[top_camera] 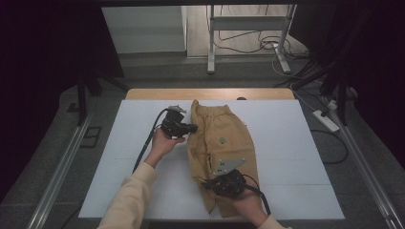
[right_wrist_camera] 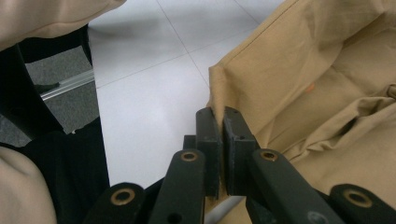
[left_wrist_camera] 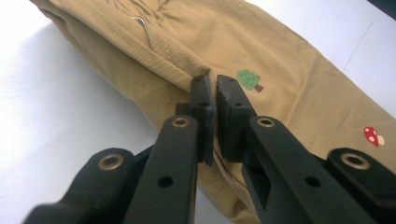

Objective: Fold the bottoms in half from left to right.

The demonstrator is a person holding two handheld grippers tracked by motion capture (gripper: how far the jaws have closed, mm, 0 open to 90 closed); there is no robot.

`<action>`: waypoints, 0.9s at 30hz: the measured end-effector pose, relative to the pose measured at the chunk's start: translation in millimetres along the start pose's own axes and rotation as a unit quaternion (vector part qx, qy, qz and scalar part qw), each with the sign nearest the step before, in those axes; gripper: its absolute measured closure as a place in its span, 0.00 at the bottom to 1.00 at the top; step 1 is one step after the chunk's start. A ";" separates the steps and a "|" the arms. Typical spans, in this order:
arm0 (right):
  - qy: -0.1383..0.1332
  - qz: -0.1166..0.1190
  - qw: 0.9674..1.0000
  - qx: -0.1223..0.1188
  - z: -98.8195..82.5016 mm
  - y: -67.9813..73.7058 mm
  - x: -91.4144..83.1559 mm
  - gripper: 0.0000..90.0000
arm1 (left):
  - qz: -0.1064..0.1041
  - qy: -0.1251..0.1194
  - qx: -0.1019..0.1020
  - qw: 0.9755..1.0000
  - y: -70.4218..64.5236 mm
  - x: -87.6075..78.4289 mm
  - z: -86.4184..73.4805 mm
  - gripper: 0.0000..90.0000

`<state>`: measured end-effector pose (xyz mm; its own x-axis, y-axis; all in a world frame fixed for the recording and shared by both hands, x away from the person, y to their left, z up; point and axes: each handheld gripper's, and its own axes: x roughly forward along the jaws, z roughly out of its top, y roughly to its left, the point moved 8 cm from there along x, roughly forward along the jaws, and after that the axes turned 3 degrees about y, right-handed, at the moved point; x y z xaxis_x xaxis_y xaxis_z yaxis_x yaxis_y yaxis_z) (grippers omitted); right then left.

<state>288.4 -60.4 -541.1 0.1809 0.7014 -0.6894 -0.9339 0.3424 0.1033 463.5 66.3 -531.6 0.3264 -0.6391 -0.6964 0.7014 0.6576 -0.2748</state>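
A pair of tan children's trousers (top_camera: pixel 224 131) lies lengthwise on the white table top (top_camera: pixel 291 157), waistband at the far end. A small green tree print (left_wrist_camera: pixel 249 79) and a red mushroom print (left_wrist_camera: pixel 373 135) mark the cloth. My left gripper (top_camera: pixel 192 128) is at the trousers' left edge below the waistband, and its jaws (left_wrist_camera: pixel 212 86) are shut on a fold of the tan cloth (left_wrist_camera: pixel 289 60). Nearer the person, my right gripper (top_camera: pixel 210 182), with a grey plate on top, is shut (right_wrist_camera: pixel 219 116) on the raised edge of a trouser leg (right_wrist_camera: pixel 299 70).
The white top rests on a wooden table whose far edge (top_camera: pixel 210 93) shows behind the trousers. Dark floor, metal rails (top_camera: pixel 62 162) and a power strip (top_camera: pixel 325 120) lie beside the table. A white frame stand (top_camera: pixel 248 24) is far behind it.
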 end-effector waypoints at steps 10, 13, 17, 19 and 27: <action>-0.007 -0.006 1.000 0.005 -3.9 -0.7 -12.9 0.96 | -0.004 -0.004 0.013 1.000 -10.6 2.4 10.0 0.95; -0.008 -0.008 1.000 0.007 -6.0 -2.4 -16.0 0.96 | -0.005 -0.004 0.015 1.000 -13.2 4.5 12.5 0.95; -0.009 -0.012 1.000 0.010 -9.1 -4.8 -19.6 0.96 | -0.006 -0.004 0.018 1.000 -16.5 7.0 16.0 0.95; -0.009 -0.014 1.000 0.012 -10.5 -5.6 -21.3 0.96 | -0.008 -0.004 0.019 1.000 -18.4 8.1 17.7 0.95; -0.009 -0.022 1.000 0.018 -16.9 -10.4 -28.5 0.96 | -0.010 -0.005 0.023 1.000 -24.4 13.3 23.2 0.95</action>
<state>287.7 -94.5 -534.7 0.2278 0.6962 -0.6807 -0.9128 0.3960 0.0996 465.5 32.5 -518.7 0.3182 -0.6562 -0.6842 0.7368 0.6253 -0.2571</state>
